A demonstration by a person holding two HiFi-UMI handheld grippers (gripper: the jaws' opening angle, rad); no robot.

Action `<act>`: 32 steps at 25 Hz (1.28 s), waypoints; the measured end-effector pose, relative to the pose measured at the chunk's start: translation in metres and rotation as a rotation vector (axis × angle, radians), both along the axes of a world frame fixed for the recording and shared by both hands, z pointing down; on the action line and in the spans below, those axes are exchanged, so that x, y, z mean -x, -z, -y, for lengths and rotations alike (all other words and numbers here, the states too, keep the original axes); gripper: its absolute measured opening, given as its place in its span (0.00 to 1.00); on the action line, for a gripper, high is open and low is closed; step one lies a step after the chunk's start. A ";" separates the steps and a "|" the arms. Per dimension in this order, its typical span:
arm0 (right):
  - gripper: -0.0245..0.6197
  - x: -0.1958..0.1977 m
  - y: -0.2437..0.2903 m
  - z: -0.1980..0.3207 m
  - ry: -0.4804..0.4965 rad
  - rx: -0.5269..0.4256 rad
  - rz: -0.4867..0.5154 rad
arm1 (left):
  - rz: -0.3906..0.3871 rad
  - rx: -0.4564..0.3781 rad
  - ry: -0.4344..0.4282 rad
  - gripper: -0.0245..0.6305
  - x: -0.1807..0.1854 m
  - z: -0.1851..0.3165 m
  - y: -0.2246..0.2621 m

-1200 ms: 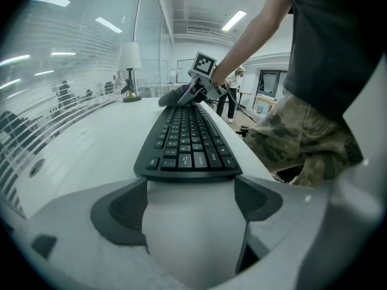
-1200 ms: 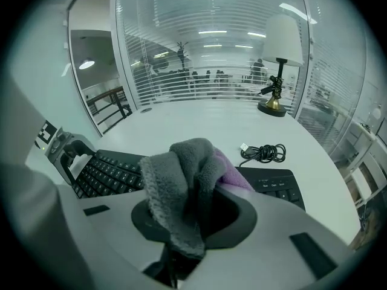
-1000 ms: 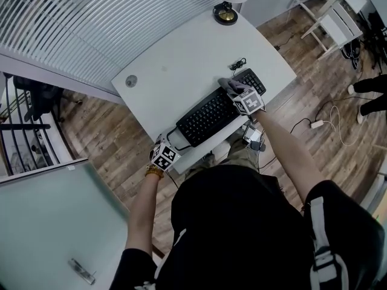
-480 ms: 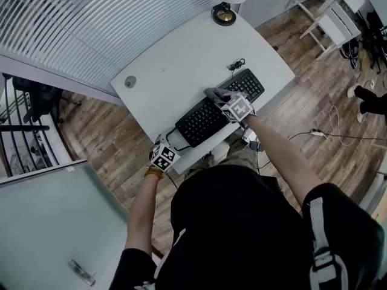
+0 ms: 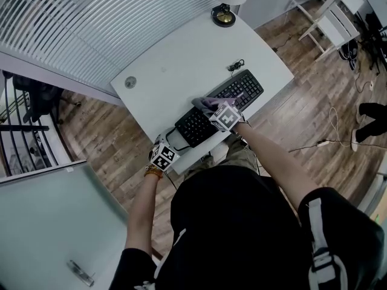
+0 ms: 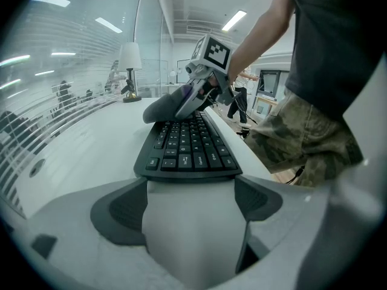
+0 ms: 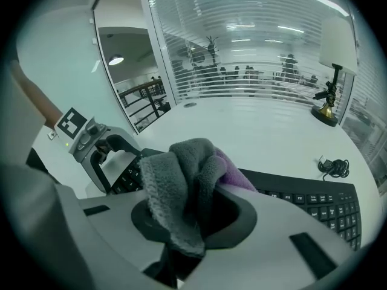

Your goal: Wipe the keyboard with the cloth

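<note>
Item: 3 views from my rig.
Brightness: high and even in each.
Source: long white ceiling strip lamps [image 6: 236, 20], overhead in both my gripper views.
Shadows: soft and faint on the white rounded desk [image 5: 181, 59].
Glare: lamp streaks across the slatted glass wall [image 7: 254, 47].
Distortion: strong fisheye; I see straight slats bowed, and dark vignetted corners in the gripper views.
Focus: black plastic keyboard [image 6: 187, 147] sharp; grey and purple fleece cloth [image 7: 181, 180] fairly crisp; far room hazy, close foreground soft.

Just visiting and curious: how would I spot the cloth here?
Find the white desk, then the black keyboard along its near edge. The cloth is the fuzzy grey-and-purple bundle pinched in the right tongs at the keys, the only soft thing.
</note>
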State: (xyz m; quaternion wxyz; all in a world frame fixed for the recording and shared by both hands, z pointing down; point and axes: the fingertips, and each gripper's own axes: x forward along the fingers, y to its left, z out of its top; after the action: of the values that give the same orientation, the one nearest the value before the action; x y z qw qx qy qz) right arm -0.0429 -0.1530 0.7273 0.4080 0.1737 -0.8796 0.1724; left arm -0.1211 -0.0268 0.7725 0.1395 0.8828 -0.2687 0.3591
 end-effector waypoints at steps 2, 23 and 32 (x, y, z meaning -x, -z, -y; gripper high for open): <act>0.16 0.007 0.000 -0.006 0.013 0.005 0.002 | 0.000 0.000 0.000 0.71 0.000 0.001 0.000; 0.16 0.076 0.000 -0.062 0.101 -0.012 0.024 | 0.001 0.000 -0.001 0.71 0.002 0.000 0.001; 0.16 0.099 0.003 -0.084 0.122 0.033 0.043 | 0.001 0.003 -0.001 0.71 0.002 0.001 0.001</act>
State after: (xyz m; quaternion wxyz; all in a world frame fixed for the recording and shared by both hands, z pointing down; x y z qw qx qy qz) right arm -0.1414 -0.0690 0.7248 0.4017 0.1093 -0.8940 0.1655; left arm -0.1227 -0.0273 0.7715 0.1406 0.8825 -0.2680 0.3600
